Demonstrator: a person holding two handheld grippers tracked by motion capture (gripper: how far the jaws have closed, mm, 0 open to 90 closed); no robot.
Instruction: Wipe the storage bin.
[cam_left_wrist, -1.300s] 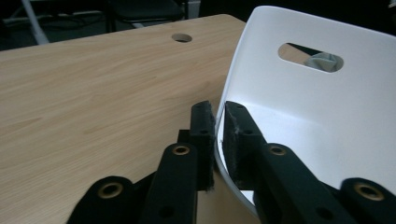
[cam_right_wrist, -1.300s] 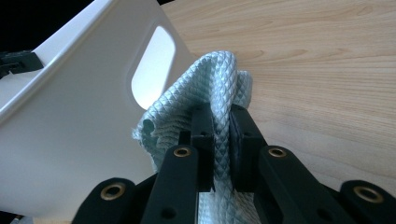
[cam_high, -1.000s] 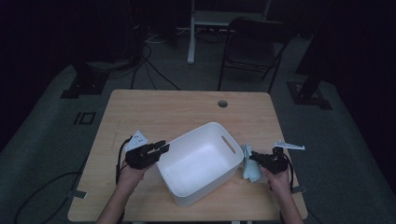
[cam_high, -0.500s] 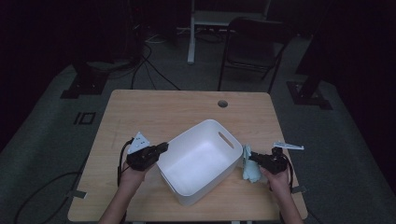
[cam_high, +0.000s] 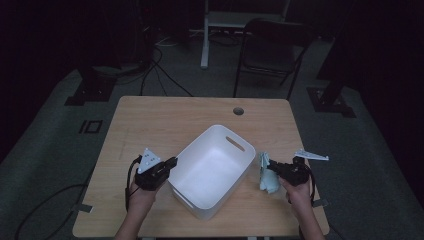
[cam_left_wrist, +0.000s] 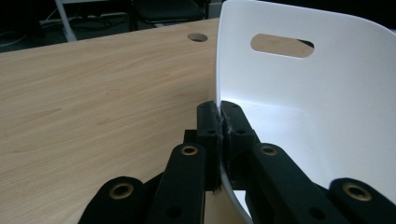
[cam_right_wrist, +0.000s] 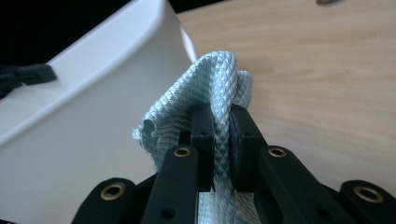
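While the left gripper (cam_left_wrist: 219, 135) has just clamped its jaws onto the rim of the white plastic bin (cam_high: 212, 170) on the wooden table (cam_high: 165, 120), the right gripper (cam_right_wrist: 222, 135) pinches a pale-blue quilted cloth (cam_right_wrist: 217, 79) just beside the bin's wall, so the next move seems to call for lifting it over the rim.

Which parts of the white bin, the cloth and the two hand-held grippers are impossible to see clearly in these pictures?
- White bin: its near corner in the left gripper view, cut off by the bottom edge and covered by the left hand-held gripper, clamped on the wall.
- Light blue cloth: its lower part in the right gripper view, hidden behind the right hand-held gripper, which pinches it.
- Cloth weave in the high view: too small and dim.
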